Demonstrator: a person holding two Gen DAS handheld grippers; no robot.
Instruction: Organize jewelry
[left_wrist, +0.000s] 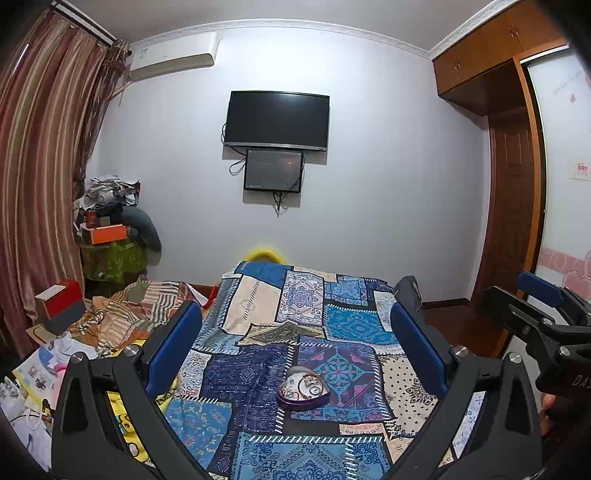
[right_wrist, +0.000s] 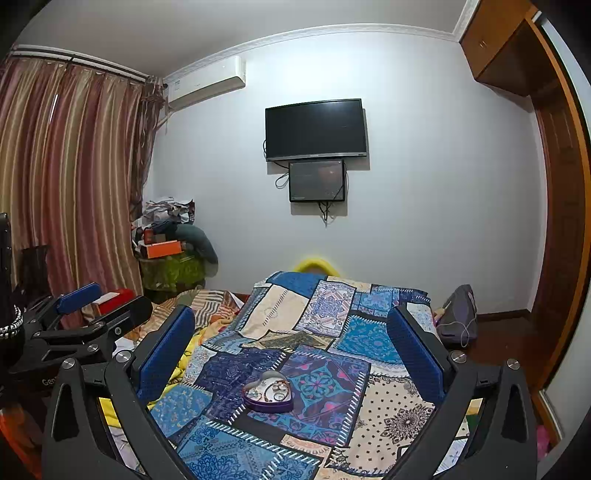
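A: So, from the left wrist view, where is the jewelry?

B: It sits in a small purple heart-shaped tray (left_wrist: 303, 392) on the blue patchwork bedspread (left_wrist: 258, 435), with rings and bangles (left_wrist: 308, 383) piled together inside it. The left gripper (left_wrist: 295, 325) hangs above and behind the tray, blue-padded fingers spread wide, holding nothing. I judge that height gives a clear look at the whole tray.

A: Anything nearby?

B: The right gripper (left_wrist: 543, 295) shows at the right edge. A striped rumpled blanket (left_wrist: 140, 310), a red and grey box (left_wrist: 61, 304) and loose papers (left_wrist: 37, 369) crowd the left side of the bed, well apart from the tray.

A: And the right wrist view?

B: The same tray (right_wrist: 267, 397) lies between the right gripper (right_wrist: 291, 328) fingers in the picture, lower down on the bedspread. This gripper is also wide open and empty. The left gripper (right_wrist: 99, 299) shows at the left edge.

A: What stands in the way?

B: Nothing lies between either gripper and the tray. The pieces overlap, so picking one alone looks fiddly. Whether they are sorted already, or waiting to be, I cannot tell; they are too small to read. A grey bag with a cord (right_wrist: 458, 314) sits at the far right of the bed, clear of the work.
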